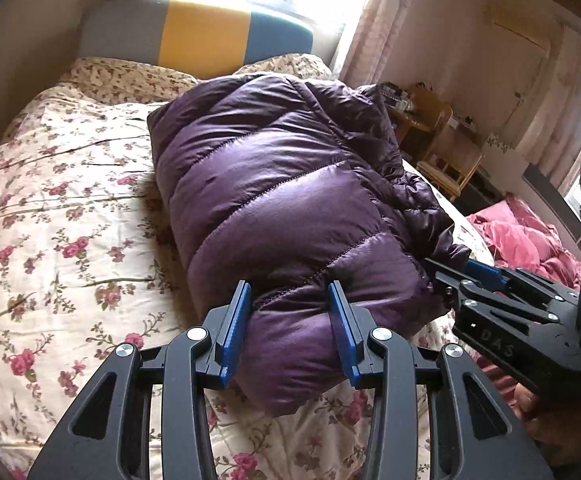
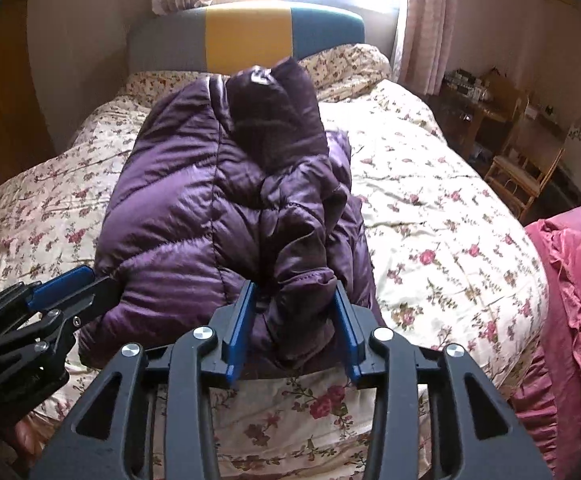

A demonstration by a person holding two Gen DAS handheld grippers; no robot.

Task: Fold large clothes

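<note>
A purple quilted down jacket (image 1: pixel 266 184) lies folded into a thick bundle on the floral bedspread (image 1: pixel 50 208). My left gripper (image 1: pixel 290 312) has its blue pads wide apart around the bundle's near left end, with puffy fabric bulging between them. My right gripper (image 2: pixel 295 316) stands the same way at the near right end (image 2: pixel 226 200), its pads around bunched folds of fabric. Each gripper shows in the other's view: the right one (image 1: pixel 466 276) at the jacket's right edge, the left one (image 2: pixel 74 288) at its left edge.
The bed has a grey, yellow and blue headboard (image 2: pixel 250 36) under a bright window. Pink bedding (image 2: pixel 570 280) lies off the right side. A wooden chair (image 2: pixel 518 176) and cluttered table (image 2: pixel 474 92) stand by the right wall.
</note>
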